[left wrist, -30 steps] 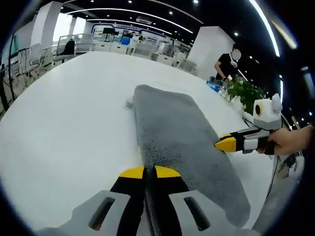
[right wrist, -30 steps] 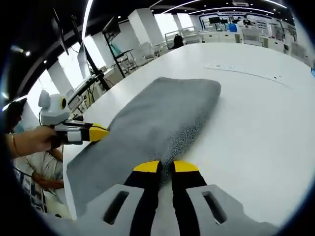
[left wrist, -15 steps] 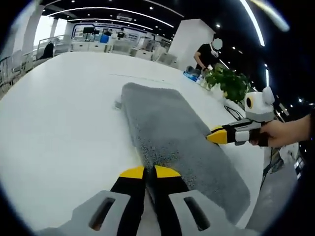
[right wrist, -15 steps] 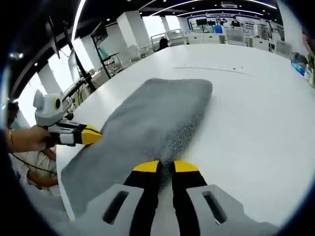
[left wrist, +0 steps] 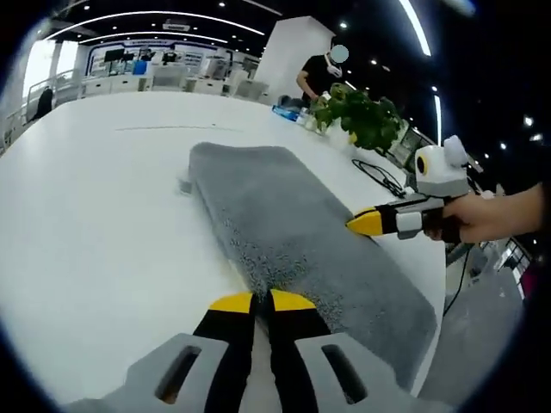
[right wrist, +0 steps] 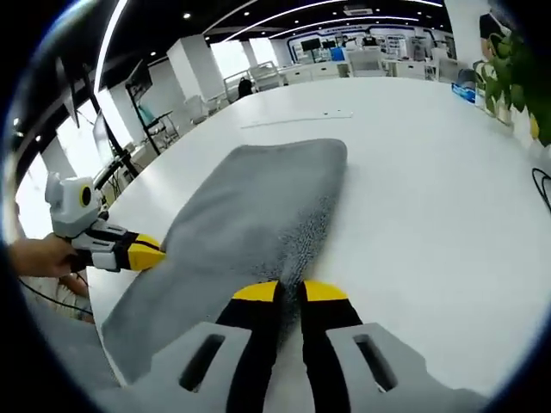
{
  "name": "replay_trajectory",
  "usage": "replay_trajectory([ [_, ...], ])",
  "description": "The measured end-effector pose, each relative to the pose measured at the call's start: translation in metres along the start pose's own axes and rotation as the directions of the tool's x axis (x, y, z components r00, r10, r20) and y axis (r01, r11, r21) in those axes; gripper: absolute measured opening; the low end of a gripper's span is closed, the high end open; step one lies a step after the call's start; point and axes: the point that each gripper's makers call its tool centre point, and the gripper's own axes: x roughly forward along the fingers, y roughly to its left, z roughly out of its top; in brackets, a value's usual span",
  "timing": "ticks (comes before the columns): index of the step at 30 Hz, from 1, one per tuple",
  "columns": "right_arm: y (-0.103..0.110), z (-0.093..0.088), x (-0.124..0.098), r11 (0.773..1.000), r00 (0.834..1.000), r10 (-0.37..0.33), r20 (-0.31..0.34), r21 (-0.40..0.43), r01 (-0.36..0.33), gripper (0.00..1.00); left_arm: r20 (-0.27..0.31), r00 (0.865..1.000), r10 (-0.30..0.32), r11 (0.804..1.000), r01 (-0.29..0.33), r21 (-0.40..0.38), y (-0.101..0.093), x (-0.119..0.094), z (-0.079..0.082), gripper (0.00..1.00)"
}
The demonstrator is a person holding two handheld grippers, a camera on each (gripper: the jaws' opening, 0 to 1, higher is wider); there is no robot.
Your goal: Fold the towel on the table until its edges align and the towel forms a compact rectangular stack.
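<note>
A grey towel (left wrist: pixel 284 224) lies as a long folded strip on the white table (left wrist: pixel 95 215). My left gripper (left wrist: pixel 263 301) is shut on the towel's near long edge, its yellow tips together on the cloth. In the left gripper view the right gripper (left wrist: pixel 366 222), held by a hand, pinches the opposite long edge. In the right gripper view the towel (right wrist: pixel 250 215) runs away from my right gripper (right wrist: pixel 289 291), which is shut on its edge. The left gripper (right wrist: pixel 145 252) grips the far side at the left there.
A potted plant (left wrist: pixel 362 116) stands at the table's far right, with a black cable (left wrist: pixel 383 176) beside it. A person (left wrist: pixel 318 76) stands behind small blue items (left wrist: pixel 288 112). The table edge (left wrist: pixel 435 284) drops off just past the towel. Desks and chairs line the background.
Both cameras have swung round, bringing the plant and cable into view. Each gripper keeps its hold on the same towel edge. The towel's shape looks unchanged.
</note>
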Motion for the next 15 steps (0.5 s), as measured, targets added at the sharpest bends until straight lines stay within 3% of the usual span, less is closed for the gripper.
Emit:
replay_trajectory([
  [3, -0.0035, -0.0015, -0.0027, 1.000, 1.000, -0.005, 0.007, 0.012, 0.005, 0.08, 0.007, 1.000, 0.027, 0.998, -0.027, 0.050, -0.0055, 0.0017, -0.0001, 0.05],
  [8, -0.0003, 0.0007, -0.0028, 1.000, 1.000, -0.014, 0.014, -0.016, 0.014, 0.08, 0.028, 0.998, 0.054, 0.996, -0.056, 0.063, -0.0055, 0.0005, -0.0008, 0.05],
  [11, 0.0008, 0.0031, -0.0032, 0.997, 0.999, -0.033, 0.030, -0.070, 0.035, 0.08, -0.001, 0.997, 0.083, 0.993, -0.082, 0.081, -0.0061, 0.0010, -0.0004, 0.05],
  [13, 0.0043, 0.0024, -0.0054, 0.994, 0.999, -0.041, 0.035, -0.097, 0.044, 0.09, -0.019, 0.993, 0.116, 0.983, -0.111, 0.146, -0.0064, 0.0005, -0.0003, 0.05],
  [15, 0.0041, 0.0044, -0.0094, 0.994, 0.998, -0.042, 0.040, -0.100, 0.046, 0.10, -0.021, 0.993, 0.116, 0.984, -0.112, 0.140, -0.0083, 0.0005, 0.0001, 0.05],
])
